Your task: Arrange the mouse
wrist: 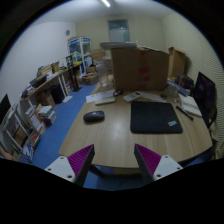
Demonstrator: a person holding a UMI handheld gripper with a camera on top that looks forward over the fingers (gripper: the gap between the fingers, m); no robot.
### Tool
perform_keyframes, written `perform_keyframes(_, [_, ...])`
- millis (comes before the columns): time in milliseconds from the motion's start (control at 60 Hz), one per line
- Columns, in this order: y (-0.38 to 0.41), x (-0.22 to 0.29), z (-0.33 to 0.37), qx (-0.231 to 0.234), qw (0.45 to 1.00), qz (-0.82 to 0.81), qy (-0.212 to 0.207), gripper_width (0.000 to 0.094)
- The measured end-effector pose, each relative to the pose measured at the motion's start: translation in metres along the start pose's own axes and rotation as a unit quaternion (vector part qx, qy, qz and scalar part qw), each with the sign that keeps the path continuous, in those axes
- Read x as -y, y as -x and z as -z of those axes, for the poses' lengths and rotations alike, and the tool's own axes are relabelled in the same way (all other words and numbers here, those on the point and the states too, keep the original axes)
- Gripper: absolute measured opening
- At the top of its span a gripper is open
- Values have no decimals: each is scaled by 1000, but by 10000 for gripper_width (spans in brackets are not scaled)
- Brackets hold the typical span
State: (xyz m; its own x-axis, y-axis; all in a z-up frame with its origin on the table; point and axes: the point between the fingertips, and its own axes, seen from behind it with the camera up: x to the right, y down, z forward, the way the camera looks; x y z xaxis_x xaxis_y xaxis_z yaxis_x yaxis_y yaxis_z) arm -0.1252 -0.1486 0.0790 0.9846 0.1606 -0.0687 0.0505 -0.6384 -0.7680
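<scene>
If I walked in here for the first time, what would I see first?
Probably the big black mouse pad lying on the round wooden table, beyond the gripper, whose fingers are open and hold nothing. To its left on the same table sits the dark mouse, off the pad. Behind the table, a large brown cardboard box stands out too.
</scene>
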Motion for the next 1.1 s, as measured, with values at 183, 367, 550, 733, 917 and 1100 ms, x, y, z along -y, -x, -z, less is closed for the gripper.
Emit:
perform_keyframes(183, [48,-9,-46,27,999,-7,16,829])
perform_keyframes(367, [97,-1,-125,46,999,-2,15,823])
perform_keyframes(550, [107,28,-189,-11,1000,-7,0,810])
perform_keyframes(733, [108,57,-228,-40,999,12,4,816])
perform_keyframes(917, [105,77,-253,-56,998,-2,11,815])
perform_keyframes(1100, [108,85,-263,-58,998,0,8,649])
